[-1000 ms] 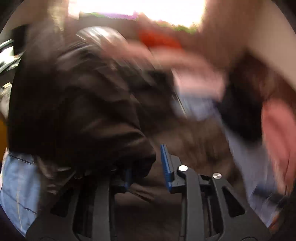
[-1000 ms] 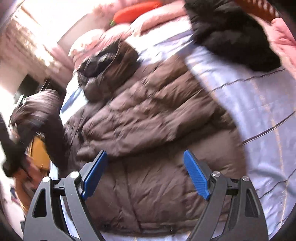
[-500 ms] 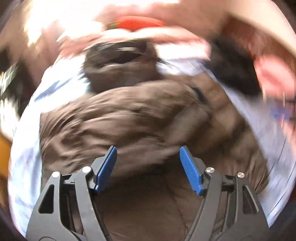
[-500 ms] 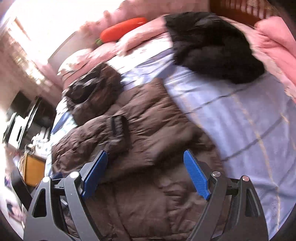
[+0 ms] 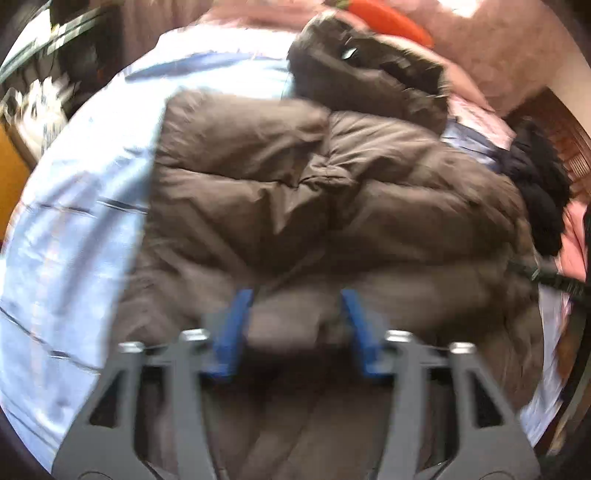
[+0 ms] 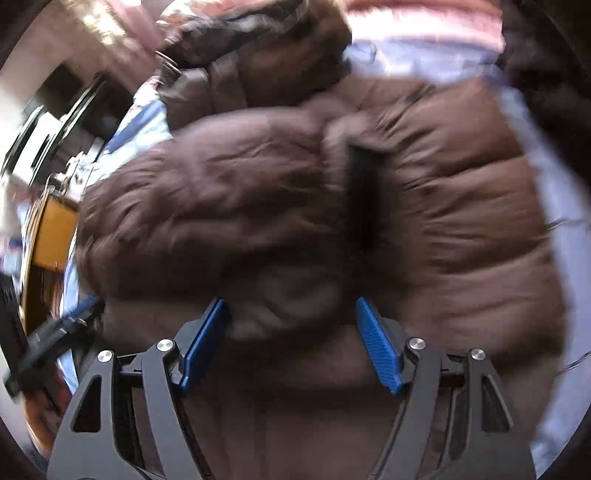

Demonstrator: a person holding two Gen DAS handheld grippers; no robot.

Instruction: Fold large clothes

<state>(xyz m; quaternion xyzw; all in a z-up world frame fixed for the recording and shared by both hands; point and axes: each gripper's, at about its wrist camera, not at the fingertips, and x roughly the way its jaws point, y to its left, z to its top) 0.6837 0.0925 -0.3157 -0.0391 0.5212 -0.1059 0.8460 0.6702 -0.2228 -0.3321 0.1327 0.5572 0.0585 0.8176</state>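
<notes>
Left wrist view: the brown jacket (image 5: 332,206) fills the middle of the frame, lying on a pale blue sheet (image 5: 74,221) that shows at the left. Its hood (image 5: 365,77) sits at upper centre, a sleeve folded across the body. An orange cushion (image 5: 388,18) lies at the top edge, a black garment (image 5: 535,184) at the right. The left gripper (image 5: 295,328) is at lower centre, jaws parted, a bulge of jacket between them; blur hides whether they pinch it.

Right wrist view: the jacket (image 6: 461,221) fills the frame, hood (image 6: 258,55) at the top. The right gripper (image 6: 291,343) has its jaws spread either side of a fold, gripping nothing clearly.
</notes>
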